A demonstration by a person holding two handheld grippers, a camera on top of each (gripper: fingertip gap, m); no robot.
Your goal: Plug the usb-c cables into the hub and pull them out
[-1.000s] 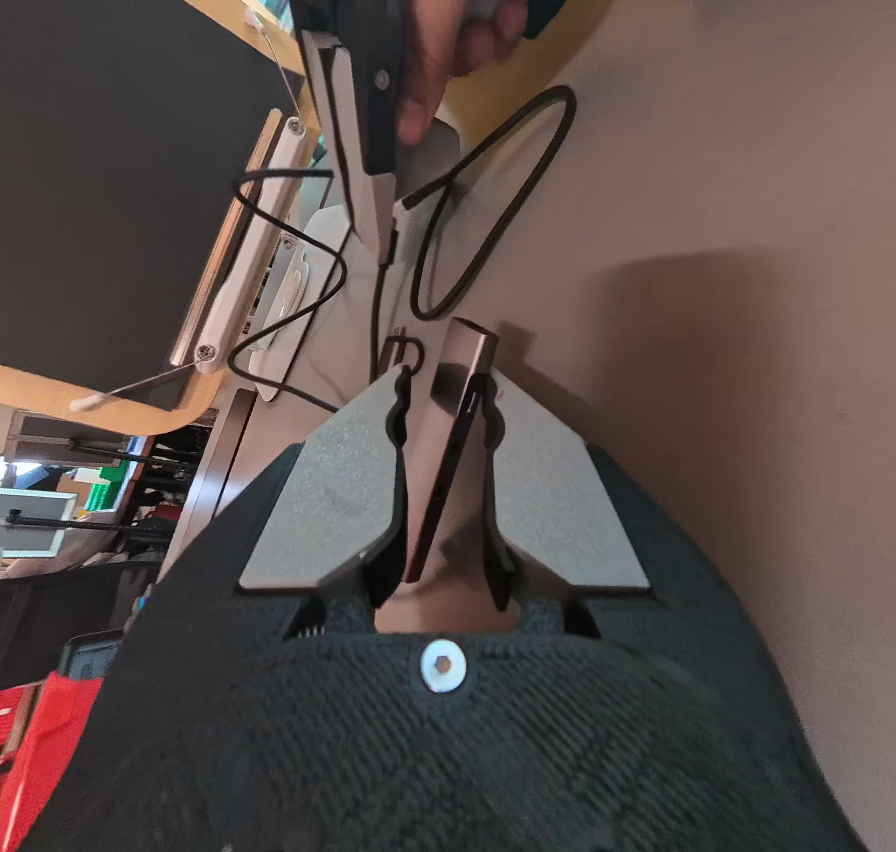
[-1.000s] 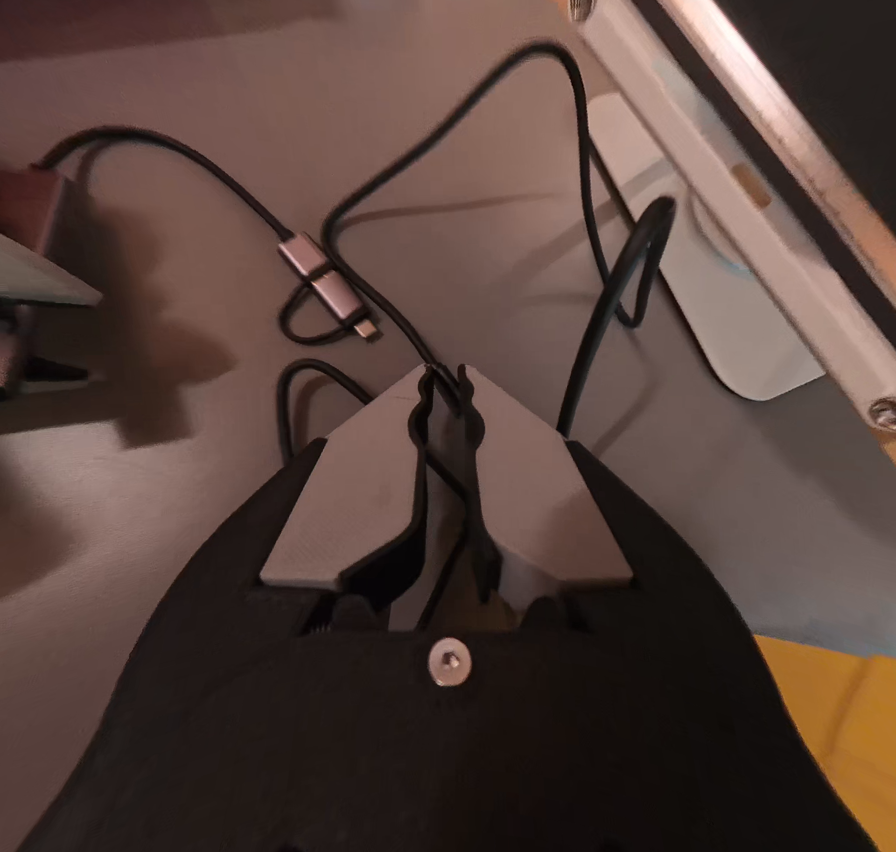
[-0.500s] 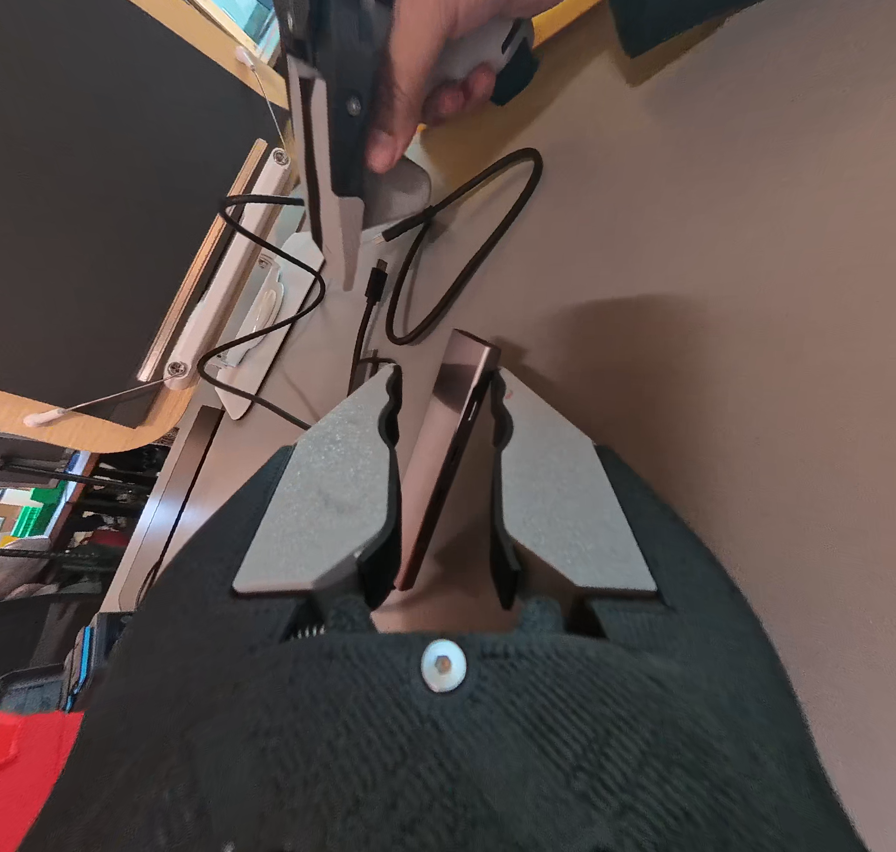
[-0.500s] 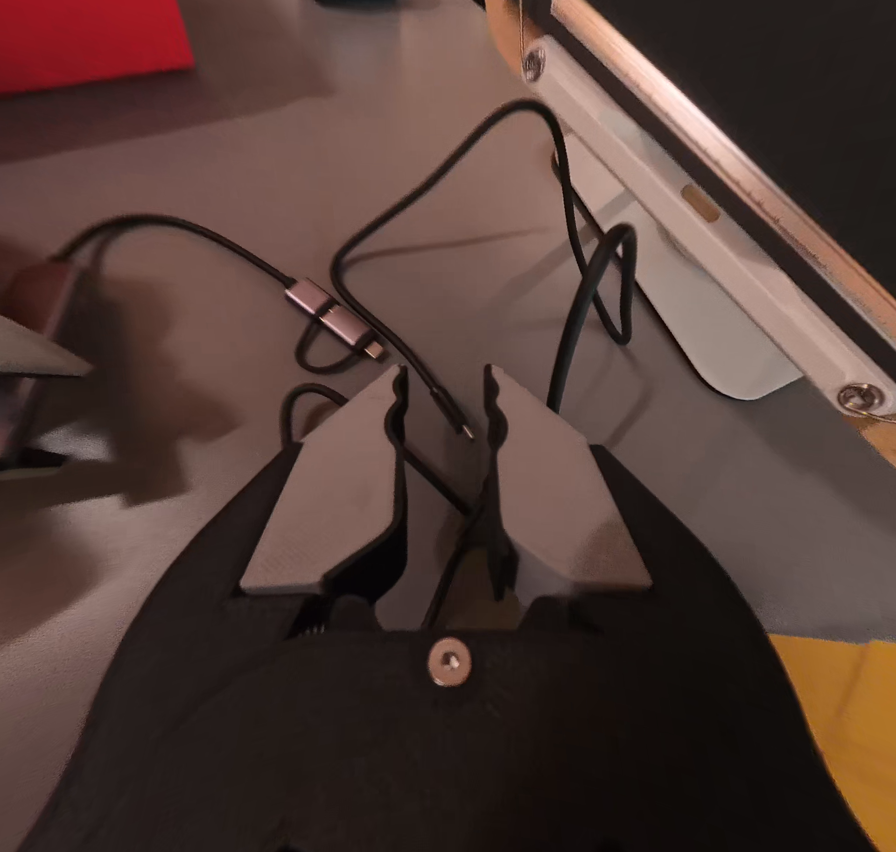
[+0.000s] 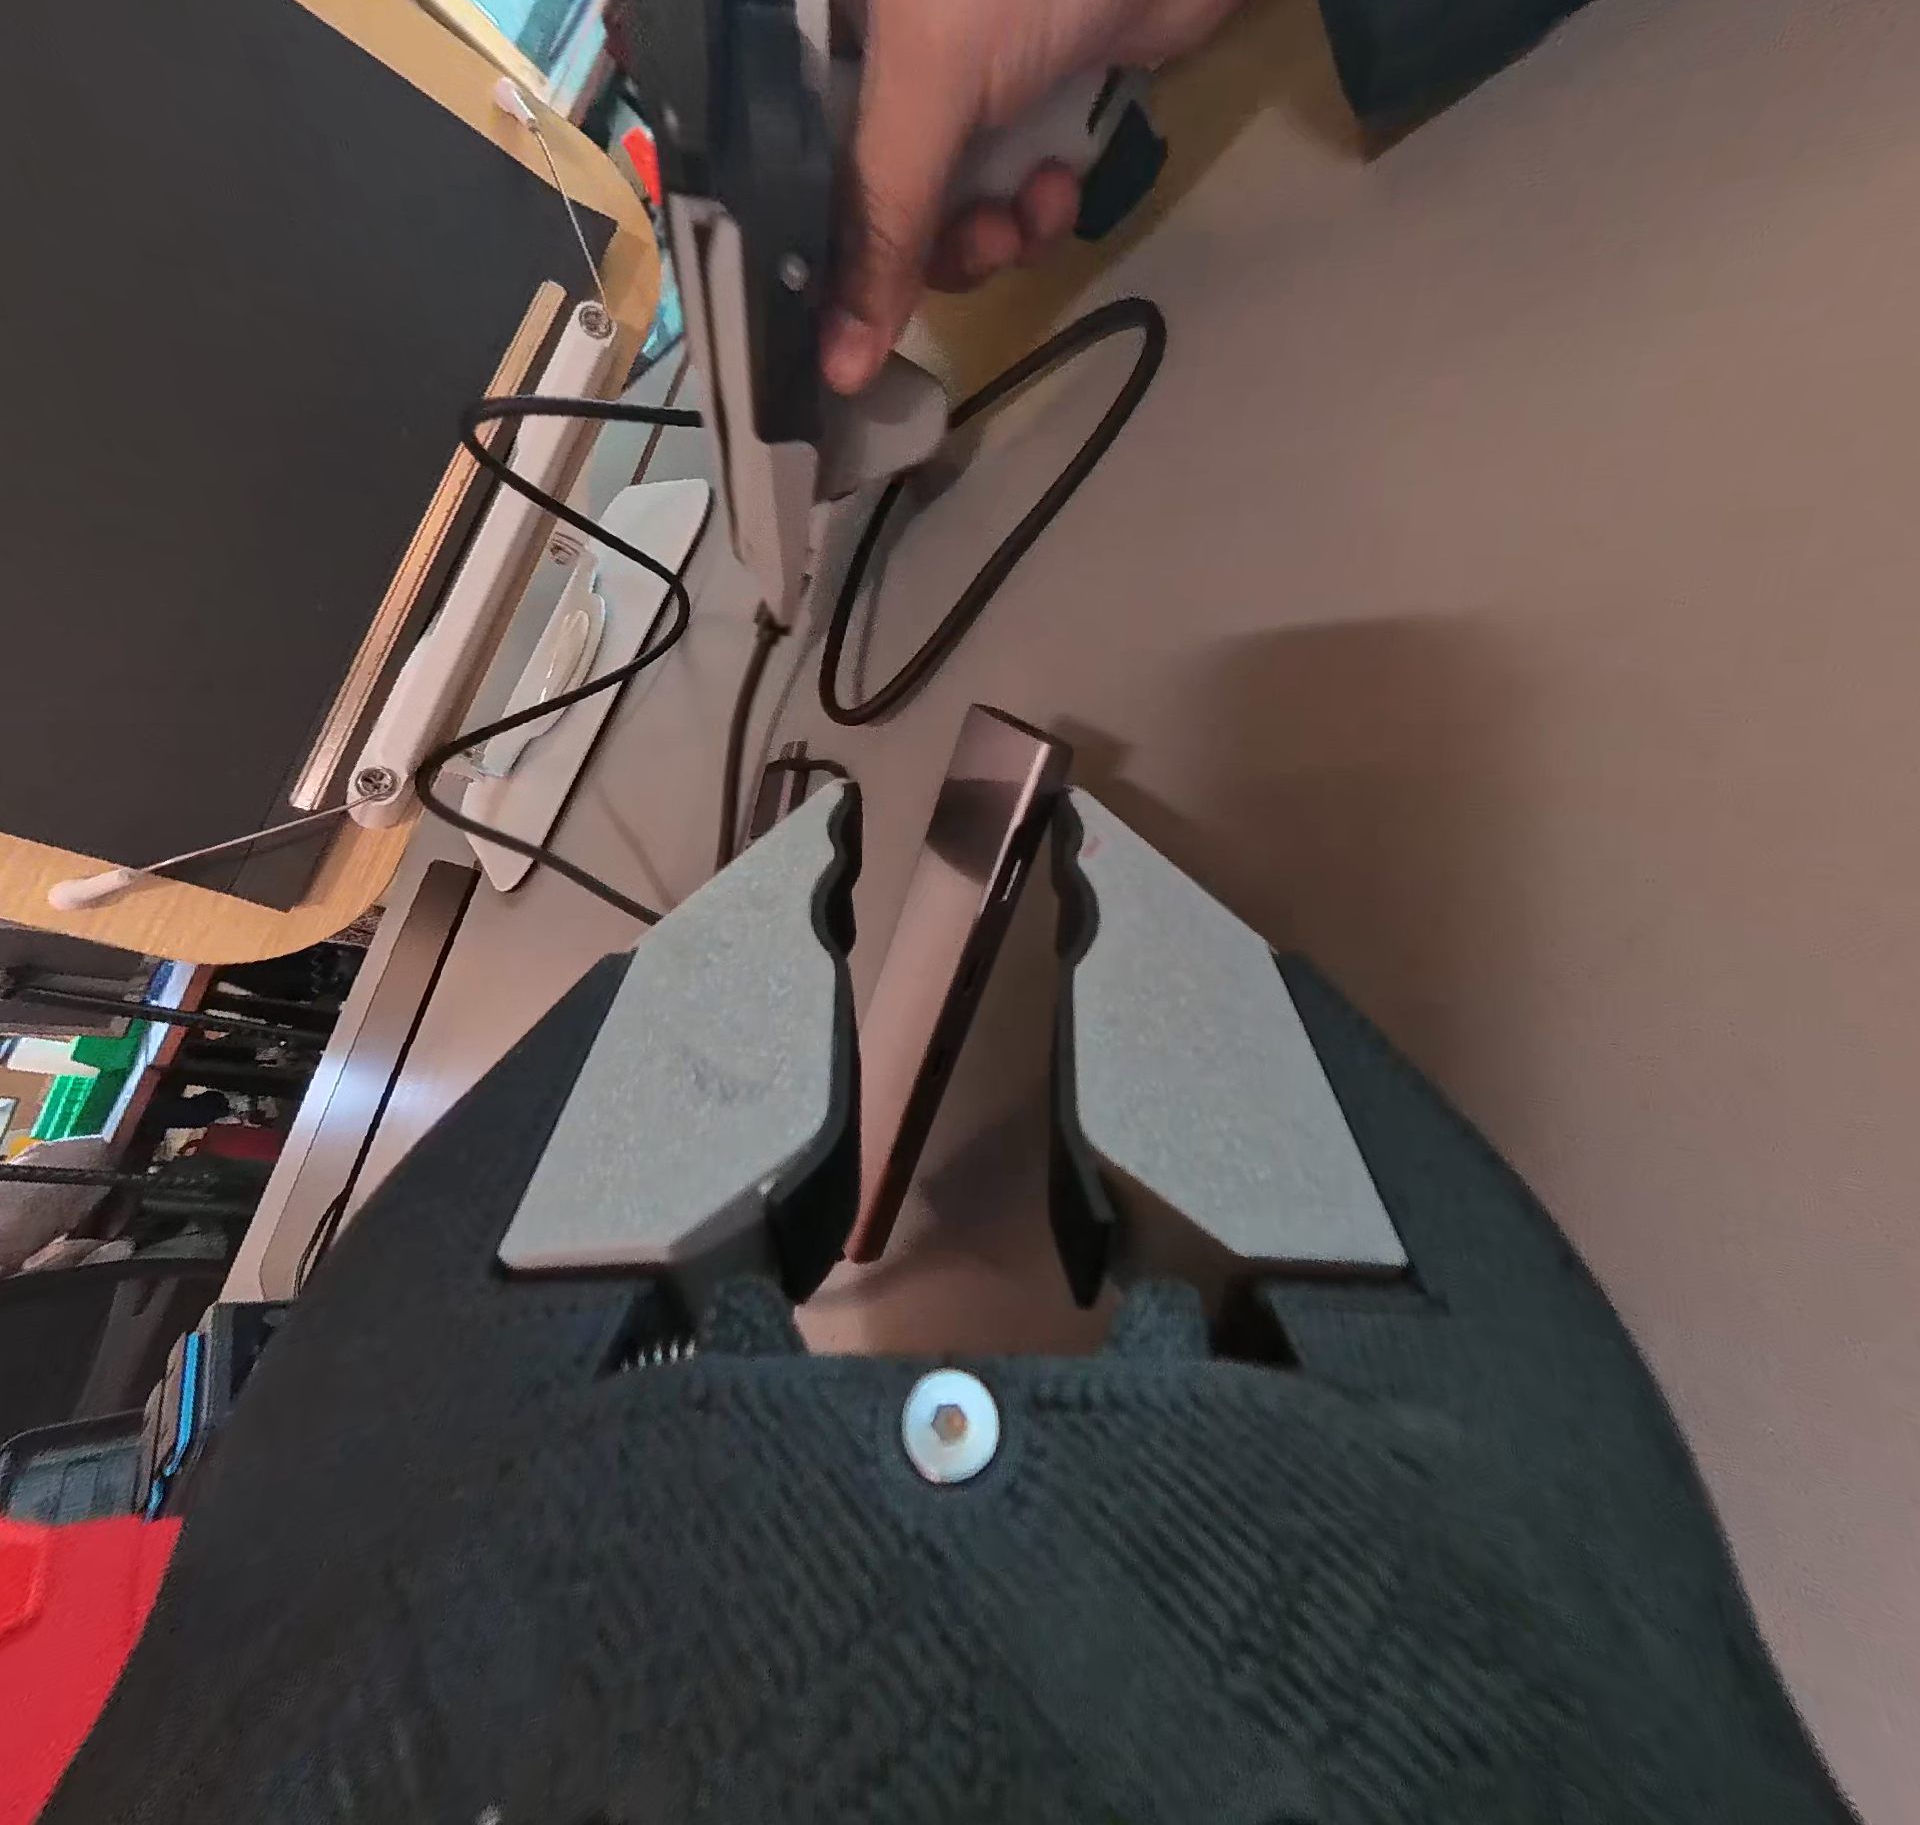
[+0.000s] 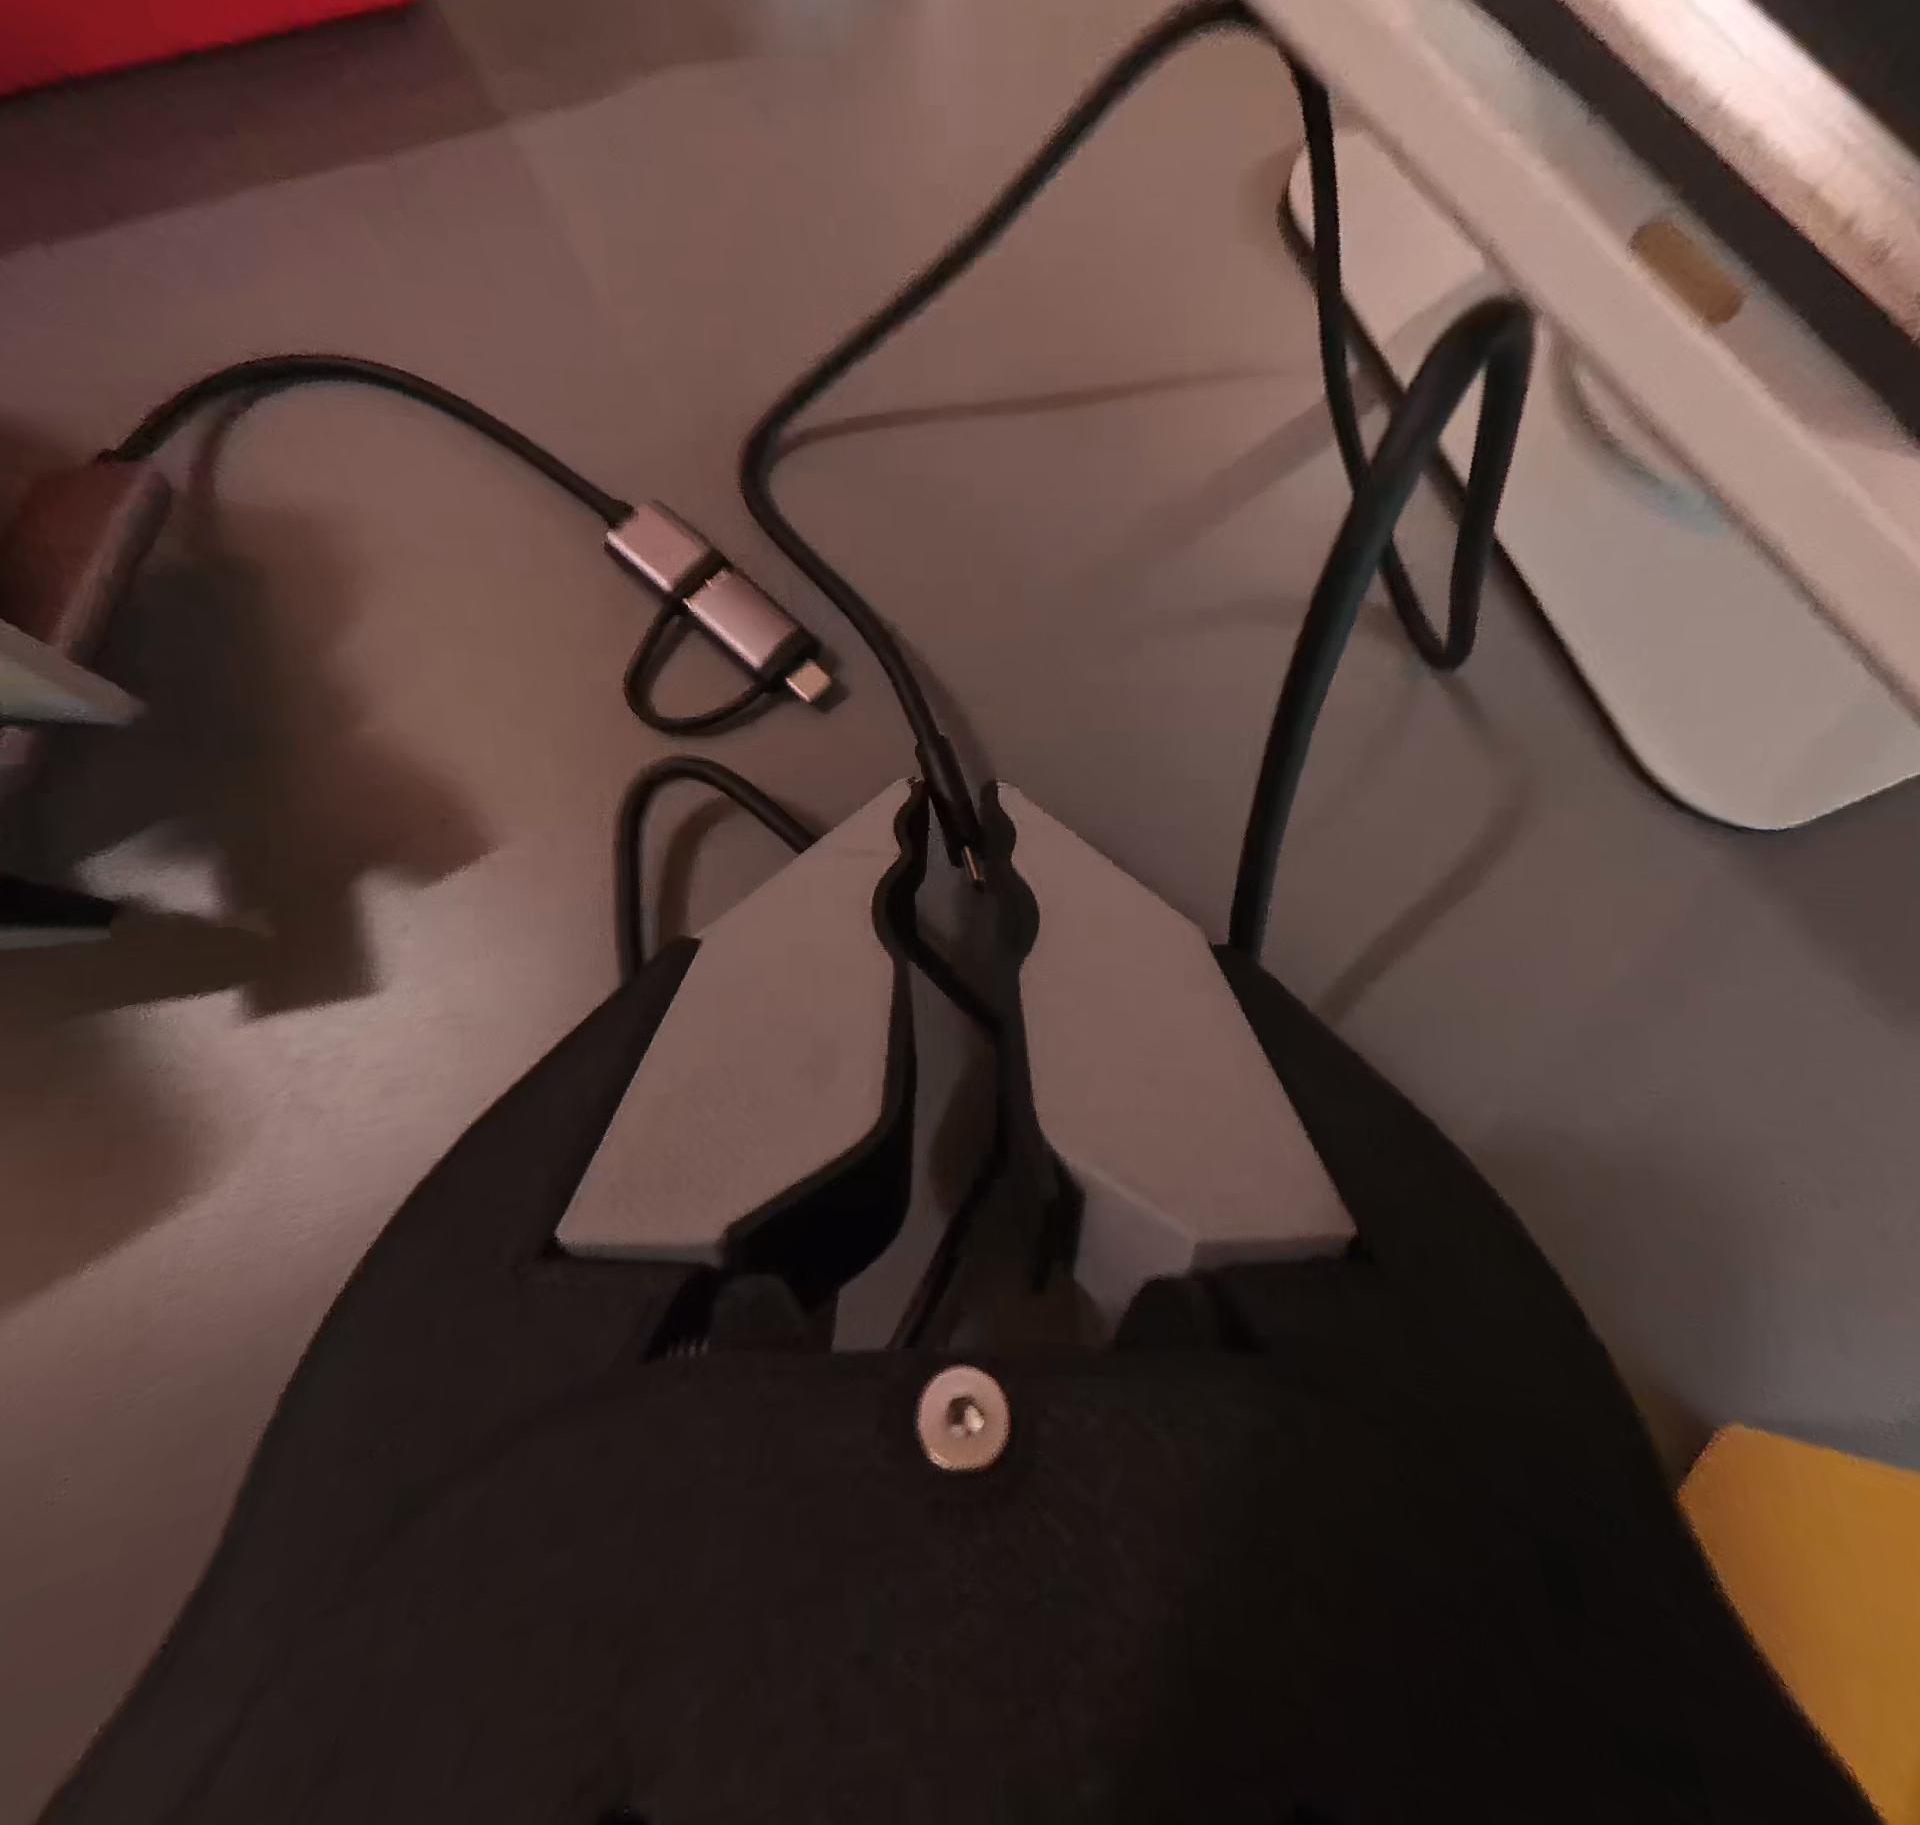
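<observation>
While the hub (image 5: pixel 971 954) stands on edge between the left gripper (image 5: pixel 951 819) fingers, the right gripper (image 6: pixel 956 799) pinches a black usb-c cable (image 6: pixel 940 767) at its plug.
Whether the left fingers actually press the hub is hard to tell: a gap shows on one side. Its far end is cut off in the right view. A grey adapter (image 6: pixel 707 591) lies on the bench (image 6: pixel 416 840) nearby; motion blur softens the monitor stand (image 6: pixel 1662 632).

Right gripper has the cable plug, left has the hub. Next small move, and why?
Probably carry the right gripper, shut on the black cable's plug, toward the hub held in the left gripper, turning the plug to face the hub's side ports. The plug is still away from the hub, unaligned, nothing inserted.
</observation>
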